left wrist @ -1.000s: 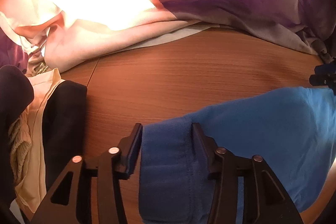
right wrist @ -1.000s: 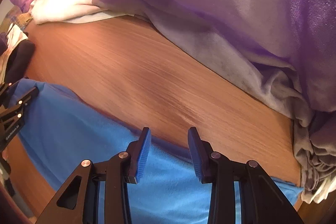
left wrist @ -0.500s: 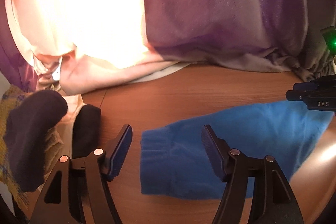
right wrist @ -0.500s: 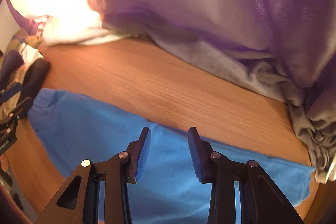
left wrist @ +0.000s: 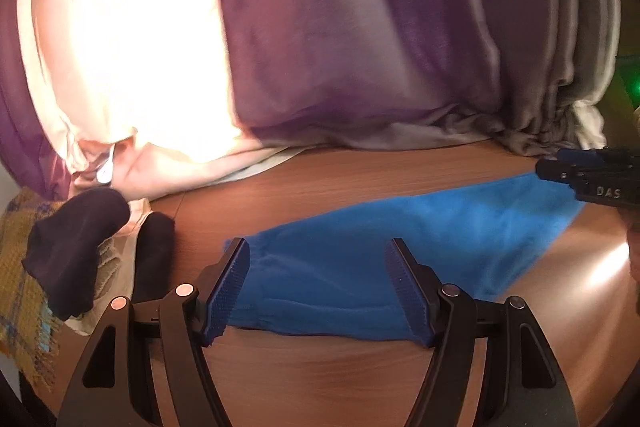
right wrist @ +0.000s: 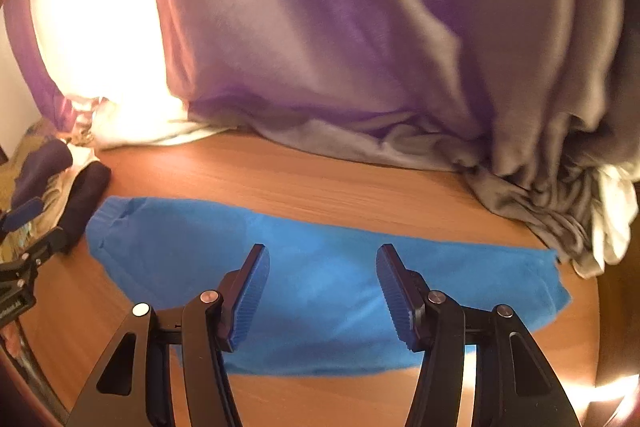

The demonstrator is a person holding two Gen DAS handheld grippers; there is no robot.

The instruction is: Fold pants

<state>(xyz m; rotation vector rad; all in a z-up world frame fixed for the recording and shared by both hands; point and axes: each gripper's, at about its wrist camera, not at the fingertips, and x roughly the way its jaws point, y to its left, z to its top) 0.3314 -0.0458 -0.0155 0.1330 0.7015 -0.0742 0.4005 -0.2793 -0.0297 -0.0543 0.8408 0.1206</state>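
Observation:
The blue pants (left wrist: 360, 247) lie flat in a long folded strip on the wooden table (left wrist: 360, 379); they also show in the right wrist view (right wrist: 320, 267). My left gripper (left wrist: 318, 287) is open and empty, raised above the pants' left end. My right gripper (right wrist: 322, 291) is open and empty, raised above the pants' middle. The right gripper's tip shows at the right edge of the left wrist view (left wrist: 592, 175). The left gripper shows at the left edge of the right wrist view (right wrist: 20, 267).
Purple and grey curtains (right wrist: 360, 47) hang onto the table's far edge, bunched at the right (right wrist: 560, 195). A pile of dark and cream clothes (left wrist: 80, 247) lies at the table's left end, next to the pants. A bright window glares at the upper left.
Both grippers have opened wide, let go of the pants and pulled up and back. The pants now lie flat on the table.

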